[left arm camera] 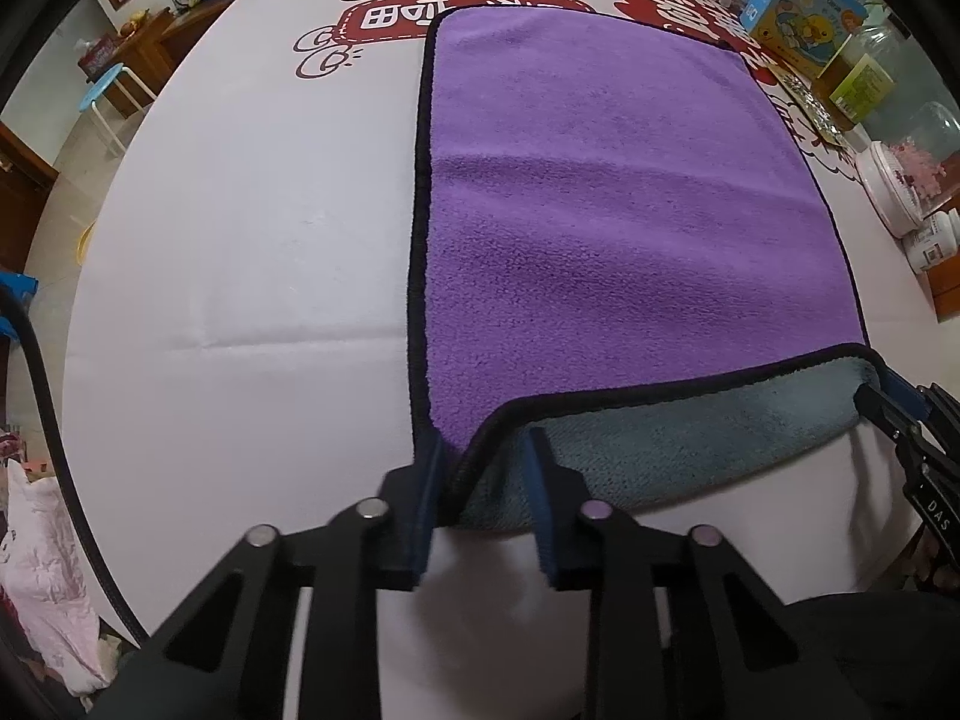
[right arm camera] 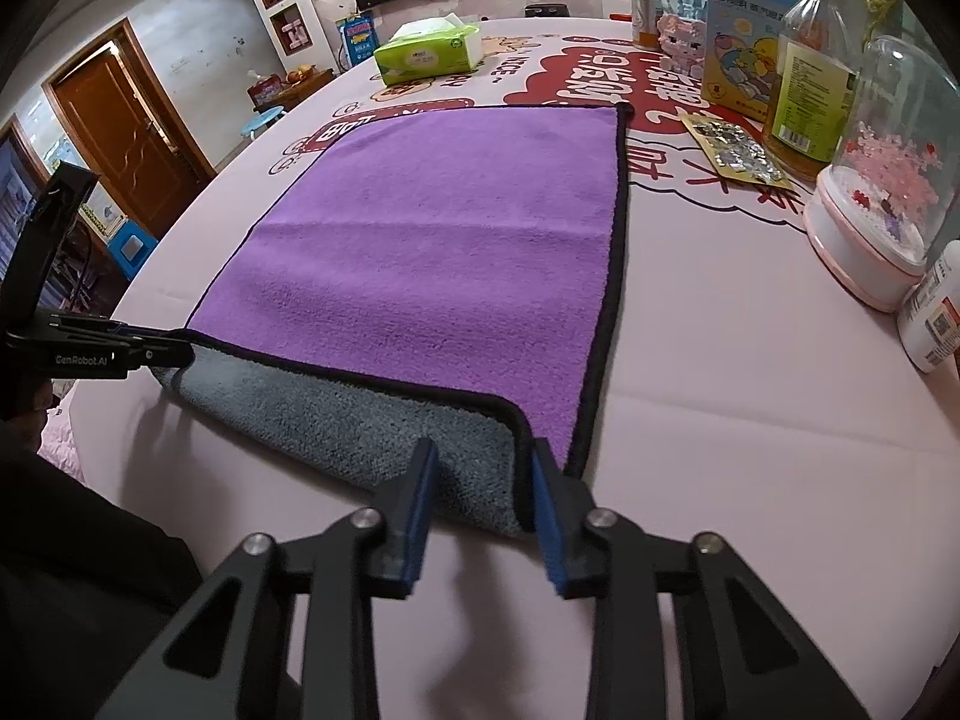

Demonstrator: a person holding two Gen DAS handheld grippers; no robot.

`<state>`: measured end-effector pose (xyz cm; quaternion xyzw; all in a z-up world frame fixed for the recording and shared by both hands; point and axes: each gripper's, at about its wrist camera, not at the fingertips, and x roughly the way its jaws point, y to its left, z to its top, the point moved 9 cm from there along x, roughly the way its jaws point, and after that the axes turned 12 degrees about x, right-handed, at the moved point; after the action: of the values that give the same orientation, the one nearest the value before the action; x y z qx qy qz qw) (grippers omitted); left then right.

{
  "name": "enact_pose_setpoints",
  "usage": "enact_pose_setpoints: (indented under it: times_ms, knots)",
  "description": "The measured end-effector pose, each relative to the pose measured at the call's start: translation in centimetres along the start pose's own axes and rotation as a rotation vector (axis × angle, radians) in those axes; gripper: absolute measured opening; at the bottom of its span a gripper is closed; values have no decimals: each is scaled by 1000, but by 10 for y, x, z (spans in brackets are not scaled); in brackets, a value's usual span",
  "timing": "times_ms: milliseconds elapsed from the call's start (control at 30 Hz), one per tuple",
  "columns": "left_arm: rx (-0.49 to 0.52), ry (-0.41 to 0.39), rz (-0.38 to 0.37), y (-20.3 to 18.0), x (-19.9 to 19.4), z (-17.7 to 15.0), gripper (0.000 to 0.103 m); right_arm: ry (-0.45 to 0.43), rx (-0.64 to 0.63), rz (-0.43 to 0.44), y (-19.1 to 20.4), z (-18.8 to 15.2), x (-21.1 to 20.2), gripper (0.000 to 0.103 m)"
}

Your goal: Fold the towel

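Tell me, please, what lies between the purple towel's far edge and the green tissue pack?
Only printed tablecloth, with red cartoon labels; nothing else stands between the purple towel and the green tissue pack. The right wrist view shows this best.

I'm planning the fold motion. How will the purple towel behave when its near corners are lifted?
Probably floppy: the towel already sags between the left tool and right tool, grey underside showing. Likely light, with a plush pile that should resist slipping. The flat part may drag.

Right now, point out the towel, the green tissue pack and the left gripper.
towel (right arm camera: 420, 252), right wrist view, purple top face.
green tissue pack (right arm camera: 427, 54), right wrist view, its front side.
left gripper (left arm camera: 483, 474), left wrist view, between fingertips.
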<state>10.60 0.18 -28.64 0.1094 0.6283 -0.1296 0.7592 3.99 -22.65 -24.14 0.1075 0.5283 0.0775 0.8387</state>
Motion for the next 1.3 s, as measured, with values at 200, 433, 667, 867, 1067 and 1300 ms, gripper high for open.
enact_pose_setpoints:
  times_ms: [200,433,667,867,1067,1300]
  knots:
    - [-3,-2,-8,2,0,1,11,-1,14,-11,-4,0,-2,9]
    - [20,-11,-11,7,-9,-3,7,-7,20,-29,-7,0,-3,4]
    - [34,-27,-14,5,-17,0,6,-26,20,-40,-7,3,-6,4]
    - [46,-61,-17,6,-33,11,6,-66,19,-38,-6,13,-16,4]
    - [71,-103,-8,11,-55,32,6,-123,12,-35,-3,33,-27,4]
    - [105,-174,3,17,-81,65,6,-195,-4,-38,1,63,-42,4]
